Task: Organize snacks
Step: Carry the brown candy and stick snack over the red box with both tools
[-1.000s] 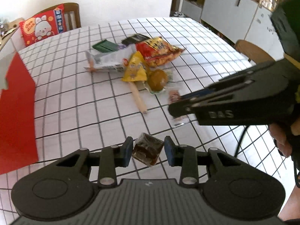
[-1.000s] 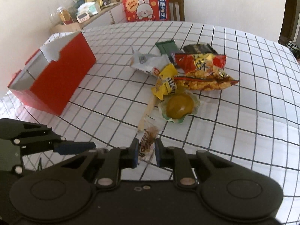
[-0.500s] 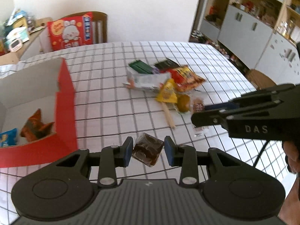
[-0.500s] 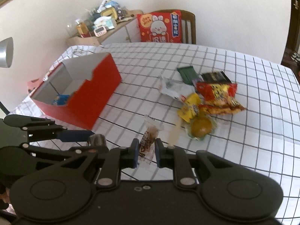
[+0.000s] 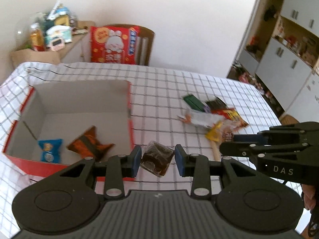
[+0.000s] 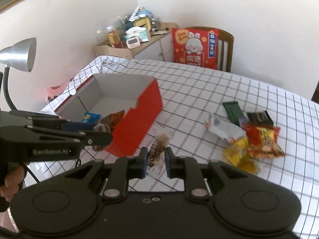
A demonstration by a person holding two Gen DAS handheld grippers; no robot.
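My left gripper is shut on a dark brown square snack packet and holds it above the table, just right of the red box. The box is open and holds a blue packet and an orange-brown packet. My right gripper is shut on a clear-wrapped brown snack, held in the air near the box's red side. The left gripper also shows in the right wrist view, at the box's near corner. A pile of snack packets lies on the checked tablecloth, also in the right wrist view.
A wooden chair with a red rabbit cushion stands at the table's far edge. A cluttered side shelf stands behind the table. A silver desk lamp stands at the left. White cabinets stand at the right.
Both grippers have lifted and moved left toward the red box, each still holding its snack. The box's inside now shows more fully and closer.
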